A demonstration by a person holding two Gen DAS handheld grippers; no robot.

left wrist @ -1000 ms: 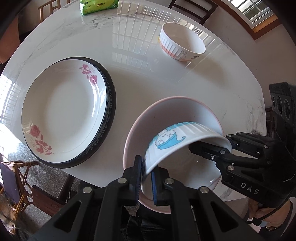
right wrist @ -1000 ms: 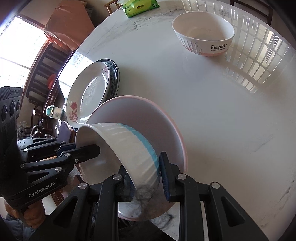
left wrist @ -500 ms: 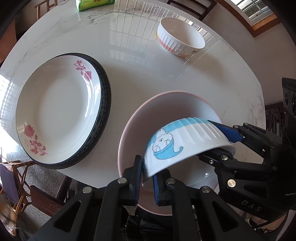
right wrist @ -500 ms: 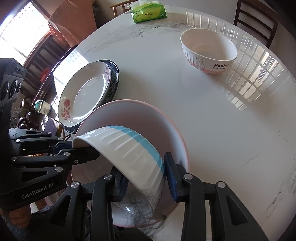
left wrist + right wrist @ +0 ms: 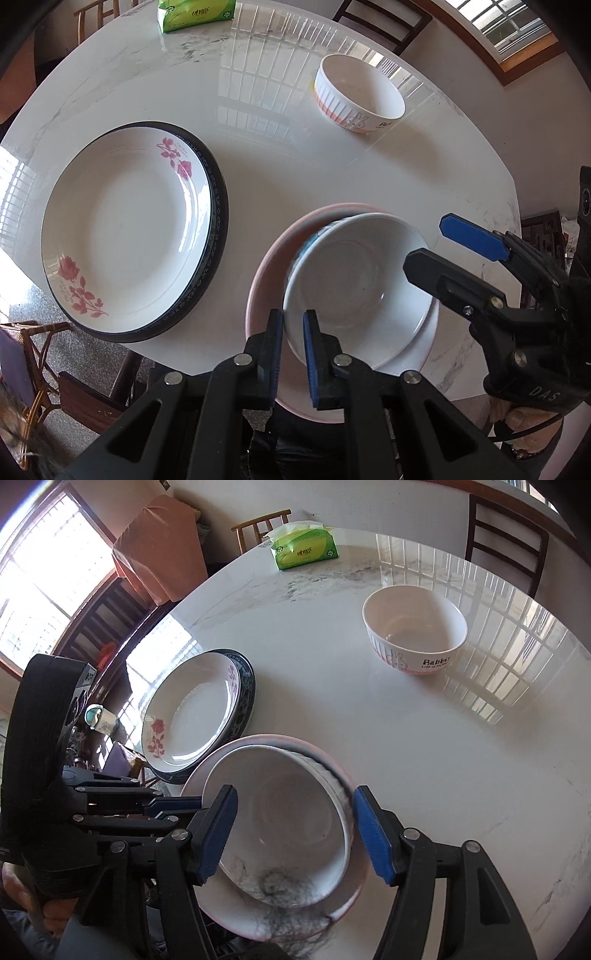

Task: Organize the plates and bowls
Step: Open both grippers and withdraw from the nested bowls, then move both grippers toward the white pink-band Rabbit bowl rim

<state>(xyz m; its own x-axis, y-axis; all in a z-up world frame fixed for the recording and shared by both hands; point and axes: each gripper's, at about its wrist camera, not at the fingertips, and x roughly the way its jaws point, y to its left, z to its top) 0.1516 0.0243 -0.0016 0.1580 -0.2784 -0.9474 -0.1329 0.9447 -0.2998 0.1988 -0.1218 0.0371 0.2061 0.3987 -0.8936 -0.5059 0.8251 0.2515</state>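
Pink plate as landmark: blue-banded bowl sits inside it; rabbit bowl lies well beyond. Left claw is pinched on the blue-banded bowl's near rim. Right claw is spread, nearer the rabbit bowl.

White blue-banded ribbed bowl in pink-rimmed bowl; red-rose white plate on dark-blue patterned plate.

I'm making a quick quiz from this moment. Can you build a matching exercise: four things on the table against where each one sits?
Things:
1 blue-banded bowl
2 rabbit bowl
3 rose plate
4 tissue pack

Places:
A on a dark-rimmed plate
B alone, mid-table
C far table edge
D inside the pink-rimmed dish

Pairs: 1-D, 2-B, 3-A, 4-C
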